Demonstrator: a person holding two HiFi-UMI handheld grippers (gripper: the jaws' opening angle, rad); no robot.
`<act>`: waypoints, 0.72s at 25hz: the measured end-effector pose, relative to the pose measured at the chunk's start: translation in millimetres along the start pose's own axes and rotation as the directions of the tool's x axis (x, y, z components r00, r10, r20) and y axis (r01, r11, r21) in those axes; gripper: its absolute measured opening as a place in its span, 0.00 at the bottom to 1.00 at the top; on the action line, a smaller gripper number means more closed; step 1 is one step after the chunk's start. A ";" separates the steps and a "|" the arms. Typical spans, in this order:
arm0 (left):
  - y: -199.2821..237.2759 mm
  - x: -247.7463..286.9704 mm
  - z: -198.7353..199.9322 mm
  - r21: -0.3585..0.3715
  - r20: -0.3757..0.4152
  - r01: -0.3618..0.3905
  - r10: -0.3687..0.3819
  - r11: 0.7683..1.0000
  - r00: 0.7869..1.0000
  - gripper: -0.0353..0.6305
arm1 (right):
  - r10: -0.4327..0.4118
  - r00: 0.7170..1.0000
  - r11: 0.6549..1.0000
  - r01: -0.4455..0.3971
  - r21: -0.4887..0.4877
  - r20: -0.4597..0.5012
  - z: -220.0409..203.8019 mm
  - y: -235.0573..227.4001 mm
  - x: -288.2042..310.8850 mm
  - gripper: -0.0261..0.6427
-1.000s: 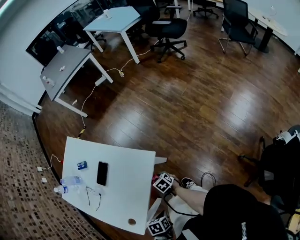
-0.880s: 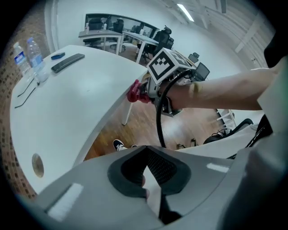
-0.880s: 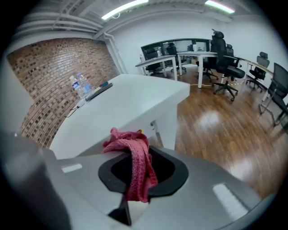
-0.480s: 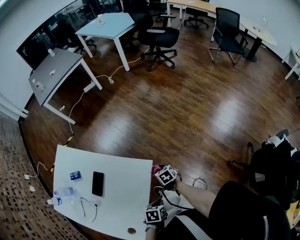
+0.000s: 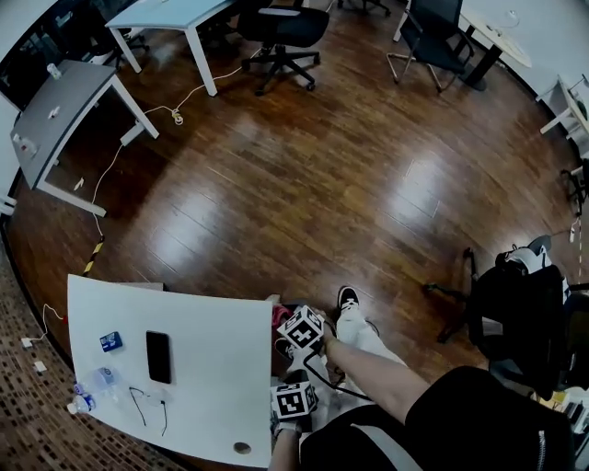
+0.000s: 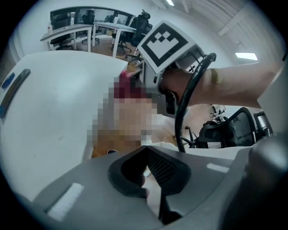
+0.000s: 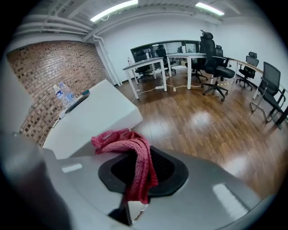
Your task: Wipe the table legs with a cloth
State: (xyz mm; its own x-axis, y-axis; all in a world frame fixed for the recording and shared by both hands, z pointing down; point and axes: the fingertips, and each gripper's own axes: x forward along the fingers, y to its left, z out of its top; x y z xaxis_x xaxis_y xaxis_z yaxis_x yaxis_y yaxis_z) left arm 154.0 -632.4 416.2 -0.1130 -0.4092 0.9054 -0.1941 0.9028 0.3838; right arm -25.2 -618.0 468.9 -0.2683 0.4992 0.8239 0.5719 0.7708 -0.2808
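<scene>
1. The left gripper [image 6: 153,193] has its jaws together with nothing between them; the right gripper [image 7: 129,200] is clamped on the red knitted cloth [image 7: 132,155].
2. Since a second ago the cloth has come nearer the far right corner of the white rectangular tabletop [image 5: 216,368]; probably the leg under it, hidden here, is next.
3. A black phone [image 5: 158,356] lies near the left edge; beyond are the glossy dark wood floor [image 5: 304,166] and black office chairs [image 5: 281,23].

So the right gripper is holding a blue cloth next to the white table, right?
Not quite. The cloth is pinkish red, not blue. The right gripper view shows the right gripper holding it between its jaws, next to the white table.
</scene>
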 end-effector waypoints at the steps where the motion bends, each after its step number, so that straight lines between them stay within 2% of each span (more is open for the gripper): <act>1: -2.0 9.9 2.4 -0.006 -0.005 -0.013 0.013 1.000 1.000 0.06 | 0.009 1.000 1.000 -0.009 -0.006 -0.005 -1.8 -1.4 3.3 0.11; 3: -6.5 28.8 7.0 -0.048 0.002 -0.014 0.014 0.999 1.000 0.06 | 0.028 0.999 0.999 -0.028 -0.027 -0.020 -5.4 -2.5 11.7 0.11; 4: -8.5 37.0 7.6 -0.093 0.011 0.002 -0.001 0.996 1.000 0.06 | 0.041 0.999 0.998 -0.042 -0.035 -0.027 -7.2 -2.1 15.4 0.11; 6: -8.3 51.5 3.0 -0.201 0.024 0.027 -0.023 0.979 0.999 0.06 | 0.080 0.996 0.996 -0.081 -0.037 -0.037 -11.3 -1.5 21.5 0.11; 8: -0.2 66.5 -4.5 -0.262 0.015 0.000 0.004 0.965 1.000 0.05 | 0.115 0.993 0.992 -0.117 -0.040 -0.038 -16.4 -5.2 28.3 0.11; 11: 16.6 96.4 -2.1 -0.265 0.015 -0.053 0.059 0.963 0.998 0.06 | 0.135 0.991 0.990 -0.136 -0.047 -0.019 -20.3 -23.2 43.3 0.11; 14: 28.3 125.9 2.1 -0.273 0.017 -0.061 0.068 0.960 0.998 0.05 | 0.140 0.990 0.990 -0.140 -0.023 0.003 -24.1 -37.9 58.0 0.11; 18: 39.4 145.1 -8.1 -0.323 0.006 -0.064 0.070 0.944 0.998 0.06 | 0.173 0.985 0.984 -0.174 0.042 0.017 -34.5 -30.4 77.5 0.11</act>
State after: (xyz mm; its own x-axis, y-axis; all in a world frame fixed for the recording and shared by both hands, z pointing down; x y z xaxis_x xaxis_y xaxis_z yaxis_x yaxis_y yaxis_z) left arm 137.8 -655.2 564.1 -0.1325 -0.3457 0.9289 0.1391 0.9214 0.3628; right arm -36.6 -616.4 558.2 -0.1781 0.6318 0.7544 0.5765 0.6883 -0.4404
